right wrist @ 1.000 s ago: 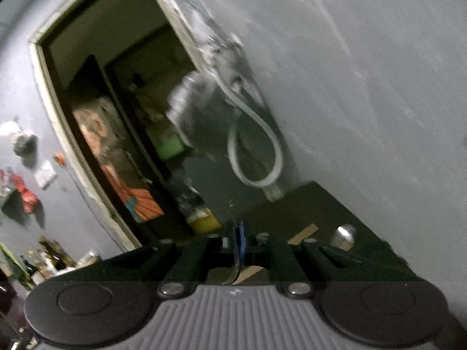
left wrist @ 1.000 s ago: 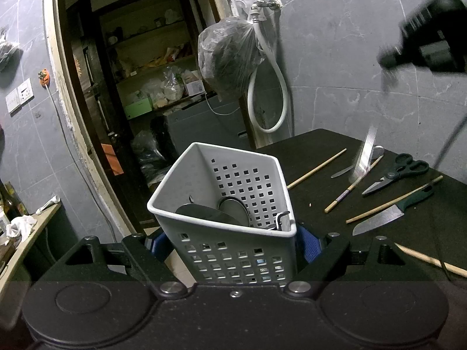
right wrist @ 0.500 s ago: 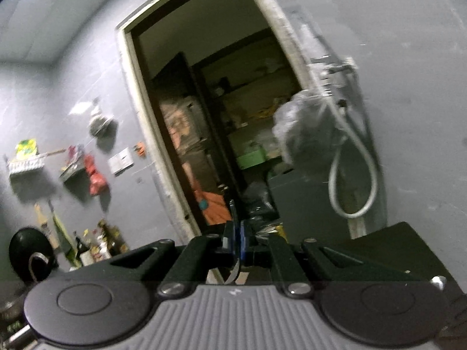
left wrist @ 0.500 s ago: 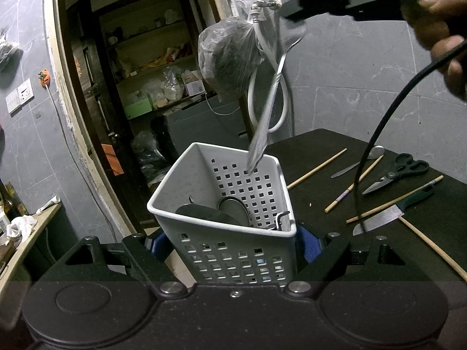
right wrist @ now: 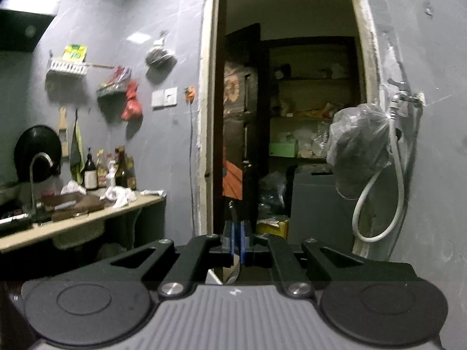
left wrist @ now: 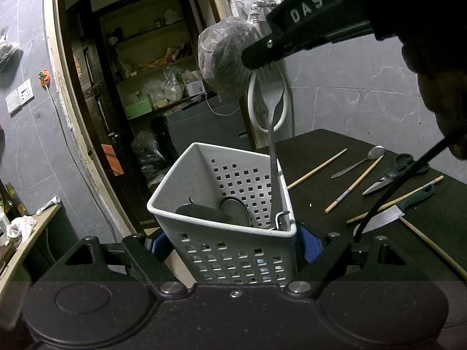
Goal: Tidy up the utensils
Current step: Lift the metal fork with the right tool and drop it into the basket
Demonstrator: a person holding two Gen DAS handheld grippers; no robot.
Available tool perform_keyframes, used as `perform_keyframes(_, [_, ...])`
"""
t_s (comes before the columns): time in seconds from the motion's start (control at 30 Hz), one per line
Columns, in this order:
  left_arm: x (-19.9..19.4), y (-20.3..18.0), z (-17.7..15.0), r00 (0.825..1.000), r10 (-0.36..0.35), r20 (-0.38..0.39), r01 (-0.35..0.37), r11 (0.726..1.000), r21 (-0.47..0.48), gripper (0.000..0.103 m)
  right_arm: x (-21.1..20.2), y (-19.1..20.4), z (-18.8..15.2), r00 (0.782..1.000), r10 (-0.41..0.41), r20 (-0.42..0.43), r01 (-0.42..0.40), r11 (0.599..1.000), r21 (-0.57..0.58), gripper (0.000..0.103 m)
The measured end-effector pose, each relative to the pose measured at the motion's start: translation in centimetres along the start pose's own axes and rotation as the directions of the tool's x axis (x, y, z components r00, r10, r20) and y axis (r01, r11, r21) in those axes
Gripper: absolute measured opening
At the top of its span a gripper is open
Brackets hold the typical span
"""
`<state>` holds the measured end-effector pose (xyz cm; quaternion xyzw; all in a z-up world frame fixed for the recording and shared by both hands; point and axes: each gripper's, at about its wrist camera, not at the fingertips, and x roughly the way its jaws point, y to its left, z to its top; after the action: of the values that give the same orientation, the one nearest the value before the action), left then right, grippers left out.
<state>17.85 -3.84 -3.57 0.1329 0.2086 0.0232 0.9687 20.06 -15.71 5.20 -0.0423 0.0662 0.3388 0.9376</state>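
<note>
— White plastic basket (left wrist: 221, 227) pinched between the pads of the left tool (left wrist: 230, 248), held upright at the near corner of the dark desk (left wrist: 321, 145). Already holding a few dark round-ended utensils inside.

— And the right tool (left wrist: 256, 59)?

— Pressed together on the head of a metal fork (left wrist: 273, 134), hanging handle-down, lower end already below the basket rim at the right inner corner. Not yet released, by the look of it.

— So how much done?

— Roughly a part, judging by the pile. Left out on the desk: a spoon (left wrist: 360, 162), black-handled scissors (left wrist: 397, 172), a green-handled knife (left wrist: 388, 213) and several wooden chopsticks (left wrist: 316, 169), all lying well apart from the basket.

— Anything shown by one view only?

— Basket, desk and leftover utensils visible from the left wrist alone. From the right wrist, only closed blue pads (right wrist: 238, 240) with a thin metal sliver between them, plus a doorway (right wrist: 289, 116), a kitchen counter with bottles (right wrist: 119, 166) and a hose (right wrist: 379, 198) on the wall. No basket there, so depth of the fork inside not checkable from that side.
</note>
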Motion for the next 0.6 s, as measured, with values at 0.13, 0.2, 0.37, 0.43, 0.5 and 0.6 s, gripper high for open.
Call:
perform_keyframes(0.13, [0.1, 0.1, 0.0, 1.0, 0.001, 0.0, -0.001, 1.0, 0.001, 0.086, 0.0, 1.2, -0.3, 1.0, 0.024, -0.003, -0.024, 0.998, -0.061, 0.006])
perform_keyframes(0.2, [0.0, 0.0, 0.1, 1.0, 0.001, 0.0, -0.001, 1.0, 0.002, 0.086, 0.1, 1.8, -0.3, 0.999, 0.036, -0.003, -0.036, 0.996, -0.08, 0.007])
perform_keyframes(0.37, [0.0, -0.1, 0.1, 1.0, 0.001, 0.0, -0.001, 1.0, 0.002, 0.086, 0.1, 2.7, -0.7, 0.996, 0.078, -0.045, -0.082, 0.991, -0.102, 0.014])
perform_keyframes(0.43, [0.0, -0.1, 0.1, 1.0, 0.001, 0.0, -0.001, 1.0, 0.002, 0.086, 0.1, 2.9, -0.8, 0.994, 0.089, -0.063, -0.095, 0.99, -0.104, 0.018])
perform_keyframes(0.5, [0.0, -0.1, 0.1, 1.0, 0.0, 0.0, 0.0, 1.0, 0.002, 0.086, 0.1, 3.1, -0.9, 0.992, 0.097, -0.08, -0.105, 0.989, -0.102, 0.027])
perform_keyframes(0.6, [0.0, 0.0, 0.2, 1.0, 0.001, 0.0, -0.001, 1.0, 0.003, 0.086, -0.2, 2.9, -0.8, 0.992, 0.098, -0.084, -0.106, 0.99, -0.09, 0.047])
